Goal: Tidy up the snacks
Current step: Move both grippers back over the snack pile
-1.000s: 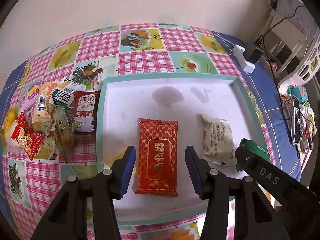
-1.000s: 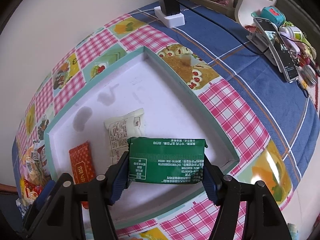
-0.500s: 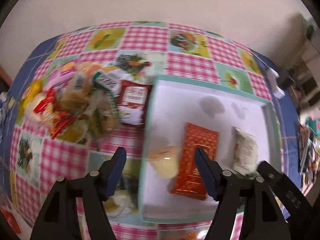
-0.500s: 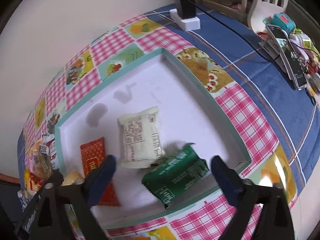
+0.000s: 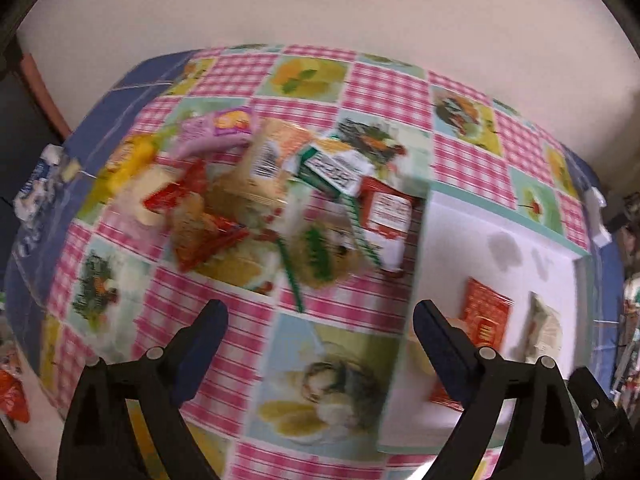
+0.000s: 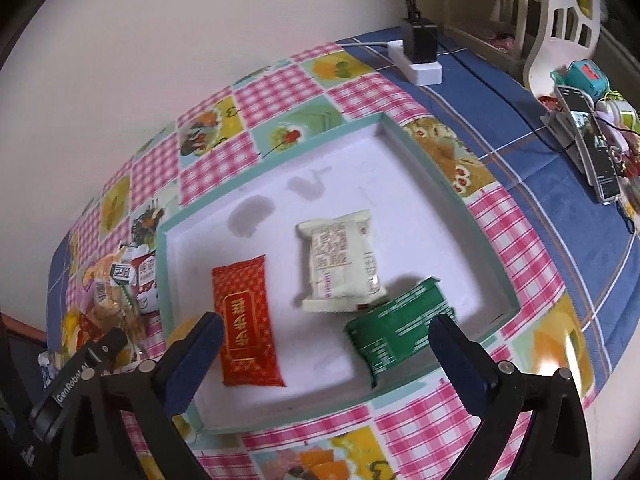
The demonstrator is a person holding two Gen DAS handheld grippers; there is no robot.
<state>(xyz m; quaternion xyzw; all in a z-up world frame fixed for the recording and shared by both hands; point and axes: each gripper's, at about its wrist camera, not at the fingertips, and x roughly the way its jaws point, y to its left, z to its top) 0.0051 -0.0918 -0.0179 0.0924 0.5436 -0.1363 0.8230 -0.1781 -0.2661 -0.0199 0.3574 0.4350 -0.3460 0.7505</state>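
Right wrist view: a table stands against a plain cream wall, covered by a blue cloth point(image 6: 532, 208) with a patchwork oilcloth point(image 6: 280, 92) of pink gingham and fruit pictures laid over it. On the oilcloth sits a shallow white tray point(image 6: 460, 200) with a teal rim. Inside it lie a red packet point(image 6: 246, 312), a cream packet point(image 6: 340, 260) and a green packet point(image 6: 400, 332), the green one overlapping the cream one's near corner. A yellowish snack shows at the tray's near-left corner, mostly hidden. The right gripper point(image 6: 326, 340) hangs above the tray, jaws spread wide, nothing between them.

At the far edge a white power strip point(image 6: 416, 62) carries a black adapter. A phone on a stand point(image 6: 588, 140) and small clutter sit on the blue cloth to the right; a white chair back point(image 6: 556, 12) stands behind.

Left wrist view (blurred): the left gripper point(image 5: 320, 320) is over bare oilcloth left of the tray point(image 5: 500, 216), jaws opening, empty. Beyond it lies a loose pile of snacks point(image 5: 260, 200), just beside the tray's left rim.
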